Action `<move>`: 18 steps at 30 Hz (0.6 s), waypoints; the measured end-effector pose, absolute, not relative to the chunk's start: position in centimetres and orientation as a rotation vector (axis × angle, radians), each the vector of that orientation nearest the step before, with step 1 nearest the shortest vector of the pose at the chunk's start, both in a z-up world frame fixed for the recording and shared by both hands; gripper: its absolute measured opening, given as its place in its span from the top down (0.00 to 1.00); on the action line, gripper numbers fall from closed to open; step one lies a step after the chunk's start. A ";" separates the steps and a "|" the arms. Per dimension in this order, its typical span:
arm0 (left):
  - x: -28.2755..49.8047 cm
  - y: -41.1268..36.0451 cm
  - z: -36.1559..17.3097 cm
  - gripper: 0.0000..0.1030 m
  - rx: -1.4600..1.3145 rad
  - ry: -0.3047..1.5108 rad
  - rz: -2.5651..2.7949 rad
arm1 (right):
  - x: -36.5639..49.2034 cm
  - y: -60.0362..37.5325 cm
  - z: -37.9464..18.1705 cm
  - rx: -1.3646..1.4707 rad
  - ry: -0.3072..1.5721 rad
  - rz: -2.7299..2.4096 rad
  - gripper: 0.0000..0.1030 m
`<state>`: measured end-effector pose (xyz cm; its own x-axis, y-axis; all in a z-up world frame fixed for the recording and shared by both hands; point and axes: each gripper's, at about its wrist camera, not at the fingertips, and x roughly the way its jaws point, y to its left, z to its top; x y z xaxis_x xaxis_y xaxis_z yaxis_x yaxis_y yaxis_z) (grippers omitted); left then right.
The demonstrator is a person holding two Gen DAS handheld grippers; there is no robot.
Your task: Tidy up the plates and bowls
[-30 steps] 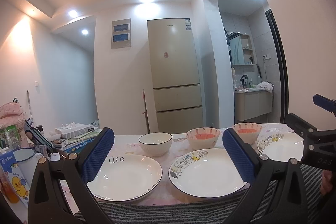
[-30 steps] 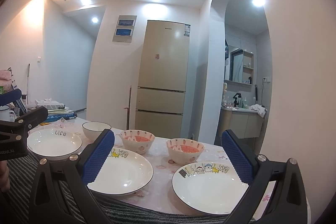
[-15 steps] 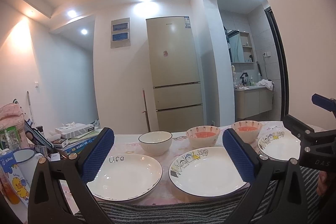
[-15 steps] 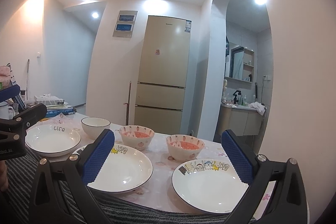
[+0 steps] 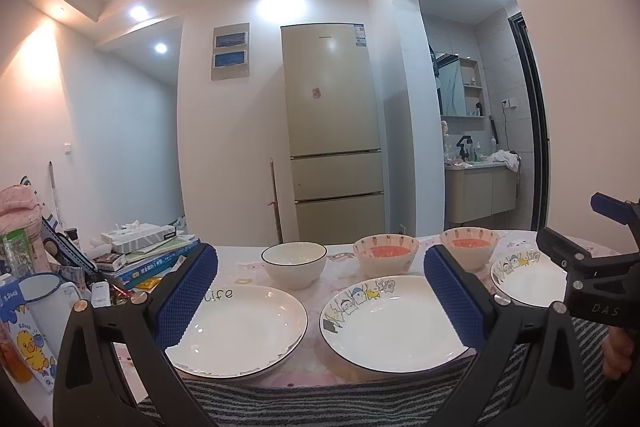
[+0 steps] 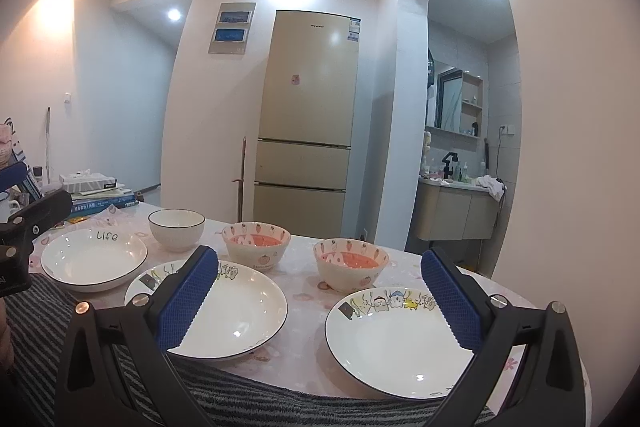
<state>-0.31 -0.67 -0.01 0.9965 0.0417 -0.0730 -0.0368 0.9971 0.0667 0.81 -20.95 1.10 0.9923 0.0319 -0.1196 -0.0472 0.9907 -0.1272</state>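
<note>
Three white plates lie in a row on the table: a "Life" plate [image 5: 240, 327] [image 6: 94, 259], a cartoon plate in the middle [image 5: 394, 323] [image 6: 236, 311] and another cartoon plate at the right [image 5: 528, 283] [image 6: 400, 339]. Behind them stand a plain white bowl [image 5: 294, 264] [image 6: 177, 229] and two strawberry bowls with red insides [image 5: 386, 257] [image 5: 469, 247] [image 6: 256, 245] [image 6: 351, 263]. My left gripper [image 5: 320, 297] is open, held above the near table edge before the first two plates. My right gripper [image 6: 319, 297] is open before the middle and right plates, holding nothing.
Books, a tissue box [image 5: 138, 237], a mug [image 5: 42, 301] and a duck carton [image 5: 24, 339] crowd the table's left end. A striped cloth [image 5: 320, 403] covers the near edge. A fridge [image 5: 332, 131] stands behind the table, and a bathroom vanity [image 5: 480, 193] at the right.
Both grippers have tilted or risen slightly, so the table sits a little lower in view. Nothing on the table has moved.
</note>
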 end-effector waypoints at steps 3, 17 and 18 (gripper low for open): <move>-0.2 -0.6 0.0 0.00 0.063 0.077 0.039 | 0.8 -20.9 1.2 -0.128 0.117 0.040 0.00; -1.0 0.0 3.1 0.00 0.113 0.059 0.008 | 0.6 -22.3 5.3 -0.022 0.154 0.110 0.00; -1.0 0.2 3.6 0.00 0.109 0.058 0.009 | 0.5 -22.3 6.1 -0.023 0.140 0.114 0.00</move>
<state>-1.01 0.23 3.65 0.9983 0.0124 -0.0576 -0.0060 0.9940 0.1094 0.47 -22.28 6.05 0.9837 0.1119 -0.1406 -0.1151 0.9932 -0.0146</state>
